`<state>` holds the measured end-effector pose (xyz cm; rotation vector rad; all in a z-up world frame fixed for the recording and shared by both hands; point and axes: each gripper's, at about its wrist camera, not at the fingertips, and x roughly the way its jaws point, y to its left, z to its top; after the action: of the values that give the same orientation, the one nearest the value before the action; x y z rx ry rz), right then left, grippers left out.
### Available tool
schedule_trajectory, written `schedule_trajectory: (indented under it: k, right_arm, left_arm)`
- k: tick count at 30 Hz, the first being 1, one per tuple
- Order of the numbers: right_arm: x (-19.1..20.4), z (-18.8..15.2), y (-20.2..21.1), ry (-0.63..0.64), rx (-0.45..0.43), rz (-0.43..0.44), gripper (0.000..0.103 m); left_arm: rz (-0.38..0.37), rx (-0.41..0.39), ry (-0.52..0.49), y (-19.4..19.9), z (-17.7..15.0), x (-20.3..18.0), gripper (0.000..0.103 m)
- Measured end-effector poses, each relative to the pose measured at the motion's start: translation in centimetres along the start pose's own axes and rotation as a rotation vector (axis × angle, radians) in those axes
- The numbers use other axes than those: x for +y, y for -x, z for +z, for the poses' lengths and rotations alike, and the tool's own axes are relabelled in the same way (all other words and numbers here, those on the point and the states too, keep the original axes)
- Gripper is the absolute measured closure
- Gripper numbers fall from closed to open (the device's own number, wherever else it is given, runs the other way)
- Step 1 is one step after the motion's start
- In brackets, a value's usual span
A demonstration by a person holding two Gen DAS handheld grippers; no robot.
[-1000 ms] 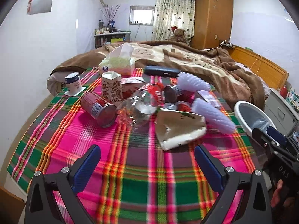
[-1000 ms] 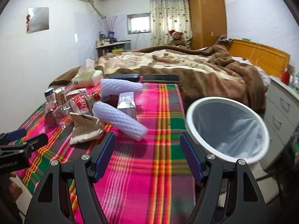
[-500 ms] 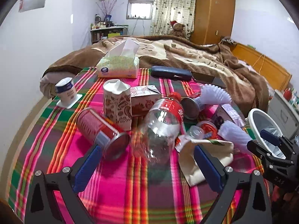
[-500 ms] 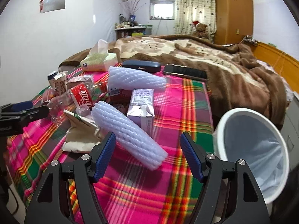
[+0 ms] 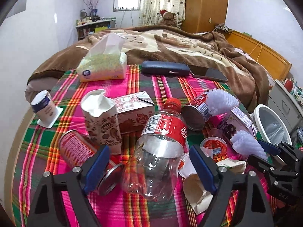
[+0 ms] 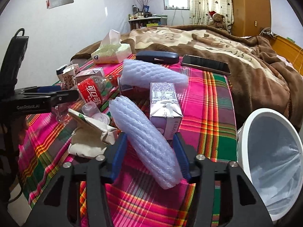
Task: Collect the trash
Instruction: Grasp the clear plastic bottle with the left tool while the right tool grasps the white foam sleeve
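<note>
Plaid cloth (image 5: 47, 141) in pink, green and orange covers the bed end where the trash lies. Between the left gripper's (image 5: 149, 168) closing jaws lies an empty clear cola bottle (image 5: 157, 151), cap pointing away; the blue pads flank it without pressing. Just left of those jaws lies a red can (image 5: 79, 151), and a crumpled paper bag (image 5: 197, 191) sits under the right pad. The right gripper's (image 6: 149, 157) jaws are closing on a white foam net sleeve (image 6: 145, 138), pads at its sides. A purple carton (image 6: 164, 104) stands just beyond, and a white lined bin (image 6: 272, 151) waits right of those jaws.
</note>
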<state>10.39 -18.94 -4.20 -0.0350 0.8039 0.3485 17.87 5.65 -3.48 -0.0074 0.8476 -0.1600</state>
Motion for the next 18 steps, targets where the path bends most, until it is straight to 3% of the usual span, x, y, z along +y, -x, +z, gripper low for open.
schedule_trajectory:
  k: [5,18]
  right_arm:
    - [-0.2,-0.2,0.1,-0.015,-0.003,0.016,0.074]
    - [-0.8,-0.3,0.1,-0.066,-0.015,0.038,0.077]
  left_arm:
    - [-0.011,0.037,0.008,-1.3,0.2,-0.1,0.023]
    - [-0.013,0.105,-0.025,-4.3,1.4,-1.7,0.035]
